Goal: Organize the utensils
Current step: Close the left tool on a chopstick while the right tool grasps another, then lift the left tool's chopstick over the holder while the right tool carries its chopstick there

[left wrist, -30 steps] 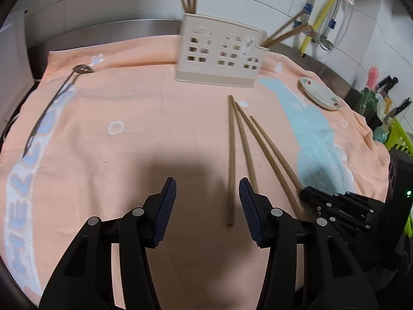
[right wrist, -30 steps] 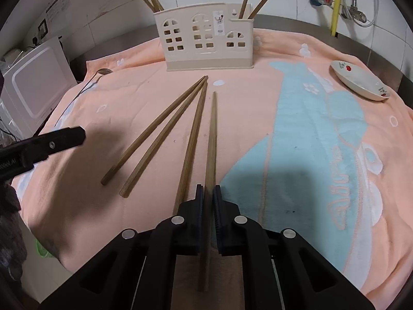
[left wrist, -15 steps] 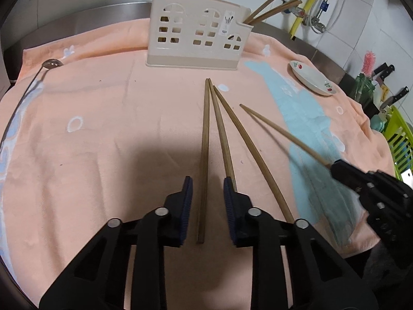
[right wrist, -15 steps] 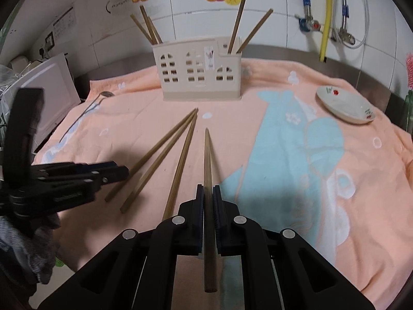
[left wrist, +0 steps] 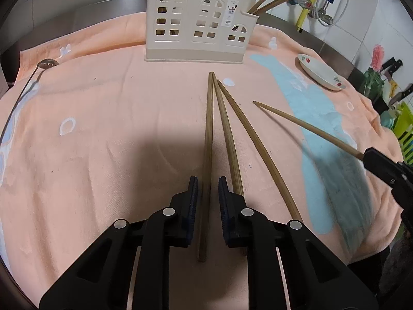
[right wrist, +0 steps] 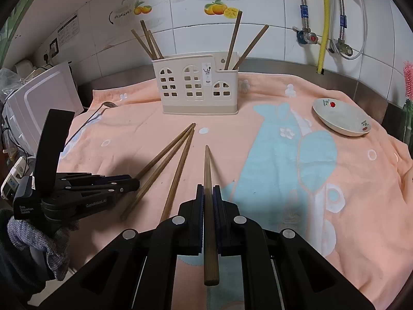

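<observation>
Left of the holder (left wrist: 198,28), a spoon (left wrist: 46,64) lies on the towel (left wrist: 116,129). In front of the holder, the left gripper (left wrist: 207,196) has narrowed its fingers around the leftmost chopstick (left wrist: 208,155), not yet touching, so a grasp looks imminent. Two more chopsticks (left wrist: 227,134) lie just beside it. Further right, the right gripper (right wrist: 208,206), clamped on a chopstick (right wrist: 209,201), has lifted it off the towel, ready for the holder. A dish (right wrist: 340,120) sits right of the holder.

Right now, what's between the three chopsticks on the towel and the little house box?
Just bare peach towel: in the right wrist view, nothing lies between the three chopsticks and the house box.
</observation>
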`<state>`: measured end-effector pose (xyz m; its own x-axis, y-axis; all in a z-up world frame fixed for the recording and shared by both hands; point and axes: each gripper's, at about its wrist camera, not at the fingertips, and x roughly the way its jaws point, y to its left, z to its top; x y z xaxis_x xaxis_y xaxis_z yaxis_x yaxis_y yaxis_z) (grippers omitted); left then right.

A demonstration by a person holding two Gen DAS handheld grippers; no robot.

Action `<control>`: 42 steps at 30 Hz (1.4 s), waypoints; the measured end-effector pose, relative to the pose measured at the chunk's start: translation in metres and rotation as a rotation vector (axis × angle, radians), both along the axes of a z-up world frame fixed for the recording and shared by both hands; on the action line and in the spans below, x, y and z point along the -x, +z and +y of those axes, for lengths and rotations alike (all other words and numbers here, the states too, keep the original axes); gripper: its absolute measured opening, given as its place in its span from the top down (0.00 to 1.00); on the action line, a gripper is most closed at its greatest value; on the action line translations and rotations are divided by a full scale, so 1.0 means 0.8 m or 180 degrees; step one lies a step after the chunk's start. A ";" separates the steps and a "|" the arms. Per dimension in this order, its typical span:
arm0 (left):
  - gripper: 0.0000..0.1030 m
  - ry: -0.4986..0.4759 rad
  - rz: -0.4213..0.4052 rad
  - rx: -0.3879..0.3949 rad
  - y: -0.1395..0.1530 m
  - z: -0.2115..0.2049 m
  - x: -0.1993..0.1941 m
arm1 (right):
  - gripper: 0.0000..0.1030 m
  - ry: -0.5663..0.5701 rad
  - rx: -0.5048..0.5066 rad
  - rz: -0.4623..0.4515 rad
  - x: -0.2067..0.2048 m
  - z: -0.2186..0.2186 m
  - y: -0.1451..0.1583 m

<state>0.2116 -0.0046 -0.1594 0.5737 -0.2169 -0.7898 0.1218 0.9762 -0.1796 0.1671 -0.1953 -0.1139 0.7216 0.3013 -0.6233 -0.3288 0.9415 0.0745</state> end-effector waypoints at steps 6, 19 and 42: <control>0.94 0.0023 0.0005 -0.0153 0.001 -0.005 0.000 | 0.93 0.0015 0.0008 -0.0041 -0.001 0.001 0.008; 0.95 -0.0064 -0.0207 0.0040 0.056 0.003 0.018 | 0.93 0.0056 -0.0029 -0.0115 -0.010 0.002 0.022; 0.95 -0.0168 -0.0787 -0.0004 0.151 0.014 0.004 | 0.93 0.0225 -0.0030 -0.0252 -0.057 0.021 0.067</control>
